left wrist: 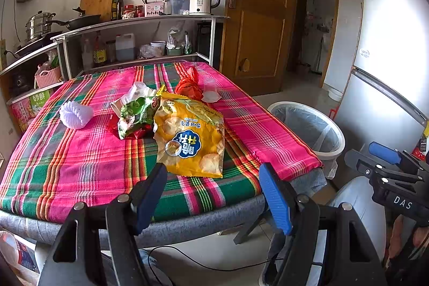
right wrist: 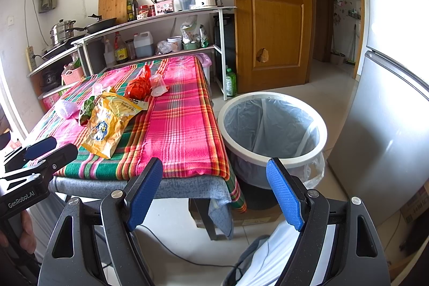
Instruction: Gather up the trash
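- Left gripper (left wrist: pixel 213 195): jaws spread wide, nothing between them; held short of the near edge of the table (left wrist: pixel 187 221), pointed at the trash pile.
- Right gripper (right wrist: pixel 214 192): jaws likewise wide and empty; positioned off the table's near corner, facing the gap between table and trash bin (right wrist: pixel 272 125).
- Yellow snack bag (left wrist: pixel 190 136): lying flat on the plaid cloth (left wrist: pixel 80 157), nearest item to the left gripper.
- Green wrapper (left wrist: pixel 135 114): crumpled, touching the yellow bag's left side, over a red wrapper.
- Orange plastic bag (left wrist: pixel 189 85): bunched behind the yellow bag.
- Clear cup (left wrist: pixel 210 90): upside down just beside the orange bag.
- White foam net (left wrist: pixel 76 114): apart, to the left.
- Trash bin: on the floor beside the table, lined, no contents visible.
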Demonstrator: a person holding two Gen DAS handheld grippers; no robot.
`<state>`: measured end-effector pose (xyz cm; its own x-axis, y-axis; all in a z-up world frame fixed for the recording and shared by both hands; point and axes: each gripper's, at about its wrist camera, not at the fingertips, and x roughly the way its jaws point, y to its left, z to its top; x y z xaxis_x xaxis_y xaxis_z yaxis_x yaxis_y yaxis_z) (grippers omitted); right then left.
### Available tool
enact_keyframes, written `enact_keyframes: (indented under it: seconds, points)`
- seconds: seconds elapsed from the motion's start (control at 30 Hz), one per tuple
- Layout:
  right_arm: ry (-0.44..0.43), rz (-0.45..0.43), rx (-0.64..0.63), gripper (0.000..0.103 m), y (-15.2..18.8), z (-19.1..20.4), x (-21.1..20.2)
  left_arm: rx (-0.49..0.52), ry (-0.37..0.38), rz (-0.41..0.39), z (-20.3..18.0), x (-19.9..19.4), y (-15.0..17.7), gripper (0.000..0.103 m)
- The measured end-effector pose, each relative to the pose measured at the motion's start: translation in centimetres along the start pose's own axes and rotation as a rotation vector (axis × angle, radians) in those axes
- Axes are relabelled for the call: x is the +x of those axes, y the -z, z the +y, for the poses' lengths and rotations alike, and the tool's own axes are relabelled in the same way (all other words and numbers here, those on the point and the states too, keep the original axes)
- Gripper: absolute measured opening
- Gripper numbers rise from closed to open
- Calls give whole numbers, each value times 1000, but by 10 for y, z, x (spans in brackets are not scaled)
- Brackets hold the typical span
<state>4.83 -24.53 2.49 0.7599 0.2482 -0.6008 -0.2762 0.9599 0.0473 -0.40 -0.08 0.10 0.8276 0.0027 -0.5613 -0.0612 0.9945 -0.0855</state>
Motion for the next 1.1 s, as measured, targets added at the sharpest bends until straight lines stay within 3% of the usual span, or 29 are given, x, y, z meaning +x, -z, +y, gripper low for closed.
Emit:
enact_keyframes:
  seconds: [0.6, 0.93, 1.1]
  points:
    - [-8, 10, -12, 80, -2, 5, 10, -10, -5, 13, 9, 9, -1, 73]
    - [-38, 0, -53, 80, -22, 18, 30, -50, -26, 35, 35, 38, -13, 73]
    - [-49, 4, -62, 80, -27, 22, 40, -85, 1, 63, 49, 59, -20, 76]
